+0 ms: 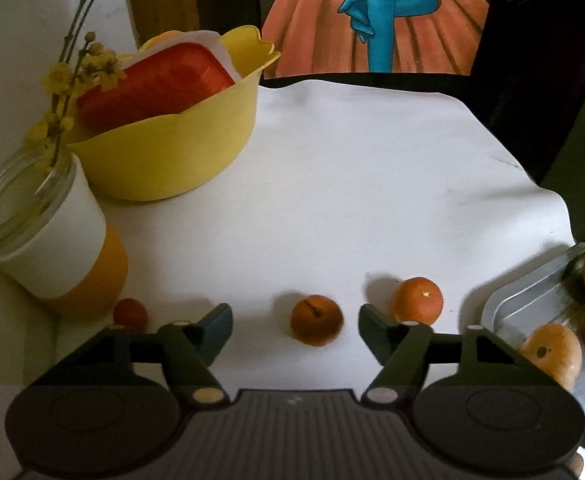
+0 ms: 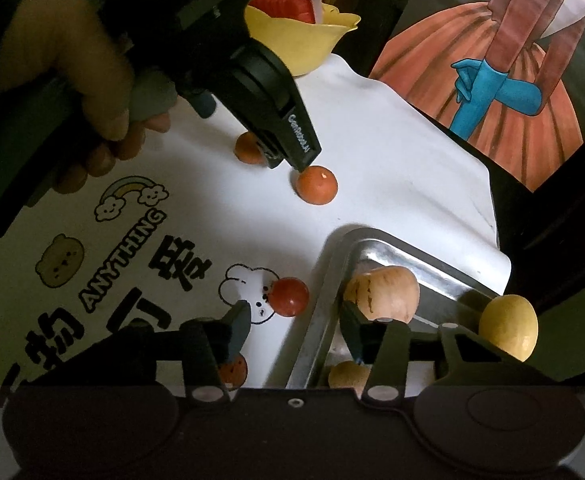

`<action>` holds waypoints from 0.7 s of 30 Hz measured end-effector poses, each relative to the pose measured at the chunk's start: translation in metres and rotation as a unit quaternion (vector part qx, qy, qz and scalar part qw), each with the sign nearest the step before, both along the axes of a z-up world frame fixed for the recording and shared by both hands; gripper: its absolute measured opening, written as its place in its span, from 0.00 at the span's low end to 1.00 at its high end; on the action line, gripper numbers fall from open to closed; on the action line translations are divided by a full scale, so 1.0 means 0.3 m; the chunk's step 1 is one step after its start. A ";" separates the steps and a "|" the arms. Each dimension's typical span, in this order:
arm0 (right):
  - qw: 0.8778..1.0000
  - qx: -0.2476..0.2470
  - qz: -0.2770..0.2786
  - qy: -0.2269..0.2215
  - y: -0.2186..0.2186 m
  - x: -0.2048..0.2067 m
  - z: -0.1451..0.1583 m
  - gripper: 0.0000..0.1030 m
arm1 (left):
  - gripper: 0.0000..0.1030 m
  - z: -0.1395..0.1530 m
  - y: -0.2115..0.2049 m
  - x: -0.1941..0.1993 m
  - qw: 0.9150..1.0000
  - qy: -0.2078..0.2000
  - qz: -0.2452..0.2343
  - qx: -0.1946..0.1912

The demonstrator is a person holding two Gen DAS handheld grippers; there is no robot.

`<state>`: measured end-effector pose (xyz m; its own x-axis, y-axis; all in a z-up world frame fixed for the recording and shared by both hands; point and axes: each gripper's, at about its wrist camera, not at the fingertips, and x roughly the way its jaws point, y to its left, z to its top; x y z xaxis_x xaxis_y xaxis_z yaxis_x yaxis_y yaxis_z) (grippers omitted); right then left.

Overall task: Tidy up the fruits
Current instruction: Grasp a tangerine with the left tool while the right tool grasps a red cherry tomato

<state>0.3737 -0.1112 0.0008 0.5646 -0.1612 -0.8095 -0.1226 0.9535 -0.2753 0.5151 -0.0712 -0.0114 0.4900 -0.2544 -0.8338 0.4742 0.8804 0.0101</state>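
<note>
Fingers of your left tool [image 1: 295,322] stand wide apart, released, gripping nothing; a small orange with a stem [image 1: 317,320] sits on the white surface [image 1: 352,168] in the gap between them, apart from both pads. A second orange [image 1: 417,301] lies just beyond the right-hand finger, and a small red fruit [image 1: 131,314] sits near the left-hand finger, beside the glass jar [image 1: 48,236] with its yellow flower sprigs. Your right tool [image 2: 297,330] is likewise spread open and empty, straddling the rim of the metal tray [image 2: 432,264]: one finger hangs over the printed paper, the other inside the tray, close to a pale peach-coloured fruit [image 2: 382,288]. The left view shows the yellow bowl [image 1: 180,160] with a red lid in it at full size. Only the right view gives you your hand [image 2: 88,92] on the left tool, a red tomato-like fruit [image 2: 290,296] on the cartoon print, a yellow fruit [image 2: 508,326] at the tray's far edge, and the left tool's tip just above the second orange; whether they touch, you cannot tell.
</note>
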 end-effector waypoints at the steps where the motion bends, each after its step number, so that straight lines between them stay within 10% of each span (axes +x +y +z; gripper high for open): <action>1: 1.000 -0.001 0.001 0.001 0.001 0.002 -0.002 0.47 | 0.64 -0.002 -0.005 0.003 1.000 0.003 -0.002 -0.002; 21: 1.000 -0.006 0.012 0.003 0.010 0.030 -0.026 0.35 | 0.31 -0.018 -0.011 0.007 0.999 0.033 -0.005 -0.016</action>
<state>0.3828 -0.1082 -0.0069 0.5641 -0.1571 -0.8106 -0.1464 0.9471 -0.2855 0.5174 -0.0744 -0.0167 0.4320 -0.2863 -0.8552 0.4810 0.8753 -0.0501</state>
